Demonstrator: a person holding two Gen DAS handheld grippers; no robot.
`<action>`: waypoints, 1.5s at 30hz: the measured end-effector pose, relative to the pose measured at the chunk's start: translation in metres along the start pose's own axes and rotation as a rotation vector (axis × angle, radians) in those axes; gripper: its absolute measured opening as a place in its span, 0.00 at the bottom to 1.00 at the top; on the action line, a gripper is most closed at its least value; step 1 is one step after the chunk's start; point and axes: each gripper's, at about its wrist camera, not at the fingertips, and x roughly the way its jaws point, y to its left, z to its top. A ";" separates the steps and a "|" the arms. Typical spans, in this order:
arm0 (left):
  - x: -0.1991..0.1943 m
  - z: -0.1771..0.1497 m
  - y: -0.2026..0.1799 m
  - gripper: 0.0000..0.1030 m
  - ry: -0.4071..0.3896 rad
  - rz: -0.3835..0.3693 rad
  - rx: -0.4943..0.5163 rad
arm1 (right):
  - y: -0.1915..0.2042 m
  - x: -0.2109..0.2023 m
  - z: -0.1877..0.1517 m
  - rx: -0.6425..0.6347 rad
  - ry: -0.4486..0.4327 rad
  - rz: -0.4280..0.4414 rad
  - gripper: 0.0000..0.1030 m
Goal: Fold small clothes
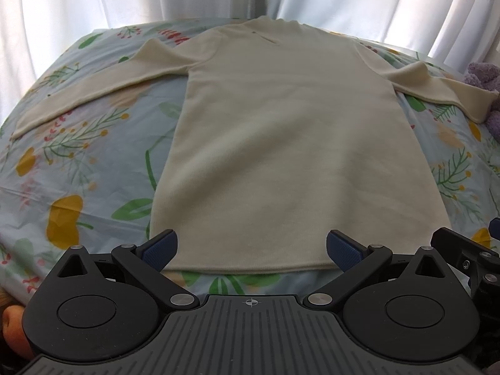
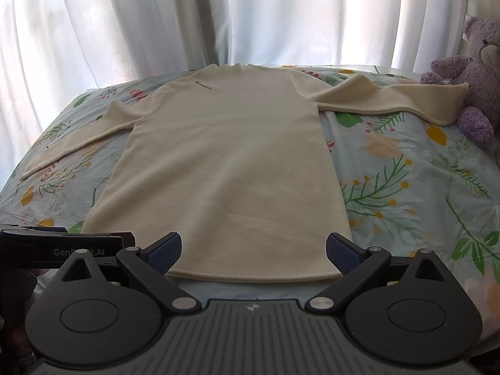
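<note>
A cream long-sleeved sweater (image 1: 275, 131) lies flat on a floral sheet, neck far, hem near, both sleeves spread out to the sides. It also shows in the right wrist view (image 2: 231, 168). My left gripper (image 1: 251, 250) is open and empty, just above the hem's middle. My right gripper (image 2: 253, 251) is open and empty, over the hem toward its right side. The right gripper's body shows at the right edge of the left wrist view (image 1: 468, 250), and the left gripper's body shows at the left edge of the right wrist view (image 2: 62, 247).
The floral sheet (image 1: 78, 162) covers the bed. A purple teddy bear (image 2: 478, 72) sits at the far right, touching the right sleeve's cuff (image 2: 450, 100). White curtains (image 2: 250, 15) hang behind the bed.
</note>
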 end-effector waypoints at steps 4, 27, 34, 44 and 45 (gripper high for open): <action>0.000 0.000 0.000 1.00 0.001 -0.001 0.001 | 0.000 0.000 0.000 -0.002 -0.002 0.001 0.96; 0.006 0.003 0.006 1.00 0.020 -0.002 -0.017 | 0.001 0.004 0.002 0.005 0.010 0.011 0.96; 0.009 0.003 0.006 1.00 0.033 -0.004 -0.015 | 0.000 0.006 0.001 0.012 0.011 0.008 0.96; 0.012 0.003 0.009 1.00 0.043 -0.006 -0.012 | 0.000 0.012 0.002 0.027 0.024 0.014 0.96; 0.013 0.003 0.009 1.00 0.044 -0.006 -0.011 | 0.000 0.012 0.002 0.027 0.025 0.015 0.96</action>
